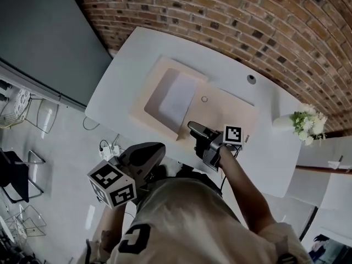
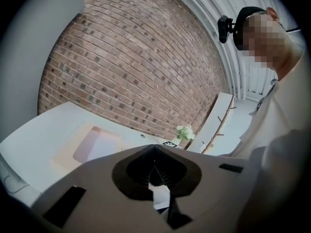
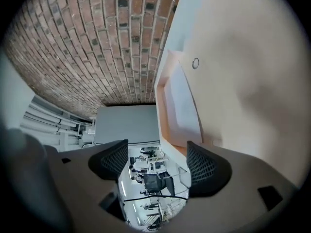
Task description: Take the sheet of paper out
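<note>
Currently the sheet of paper (image 1: 177,100) lies flat in the recessed left half of an open beige folder (image 1: 231,111) on the white table (image 1: 132,54). From the head view its long axis runs near to far, with the far end leaning a little right, parallel to the folder's fold. Short edges face me and the brick wall (image 1: 247,15).

My right gripper (image 1: 193,127) sits at the folder's near edge, about where the two halves meet. Its jaws are spread wide with nothing between them. In its own view the sheet is ahead, past one jaw tip, not in the gap. Contact with the folder: can't tell.

My left gripper (image 1: 157,149) hangs off the table's near side, close to my body. Its jaws are clenched tip to tip, and I see nothing caught in them.

A small bunch of flowers (image 1: 307,122) is at the table's right end, well apart from the folder
</note>
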